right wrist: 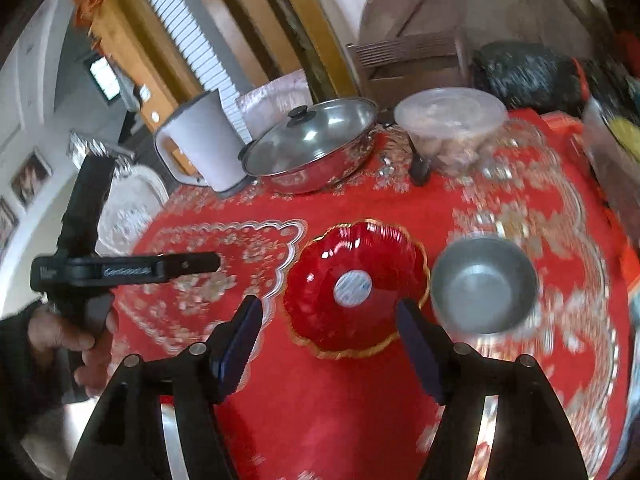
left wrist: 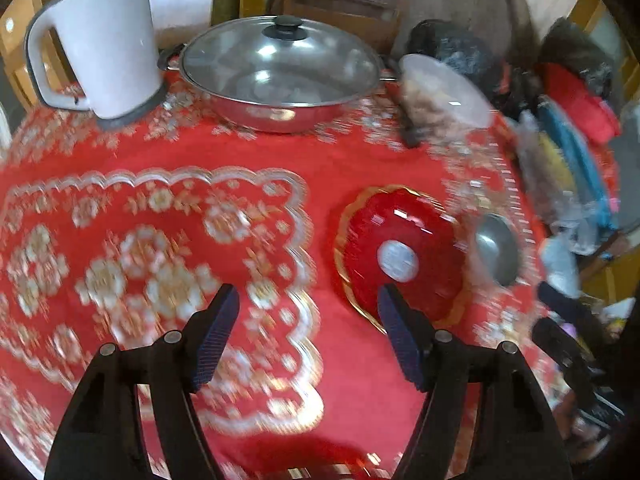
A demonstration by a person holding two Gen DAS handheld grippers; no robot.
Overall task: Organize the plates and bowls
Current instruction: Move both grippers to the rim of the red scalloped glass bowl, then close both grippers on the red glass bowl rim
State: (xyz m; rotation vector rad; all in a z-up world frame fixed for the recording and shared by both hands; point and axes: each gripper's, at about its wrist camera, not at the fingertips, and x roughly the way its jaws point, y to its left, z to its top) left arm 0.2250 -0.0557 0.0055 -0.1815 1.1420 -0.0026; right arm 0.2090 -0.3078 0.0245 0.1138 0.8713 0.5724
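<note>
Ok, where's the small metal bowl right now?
In the right wrist view the metal bowl sits upright on the red tablecloth, just right of the red plate, nearer than the lidded plastic container.

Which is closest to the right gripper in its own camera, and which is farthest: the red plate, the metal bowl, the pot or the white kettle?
From the right gripper:
1. Red plate, just ahead, reaching between the fingertips.
2. Metal bowl, beside the plate on the right.
3. Pot with its glass lid, at the table's far side.
4. White kettle, far left beside the pot; those two are too close to call.
</note>
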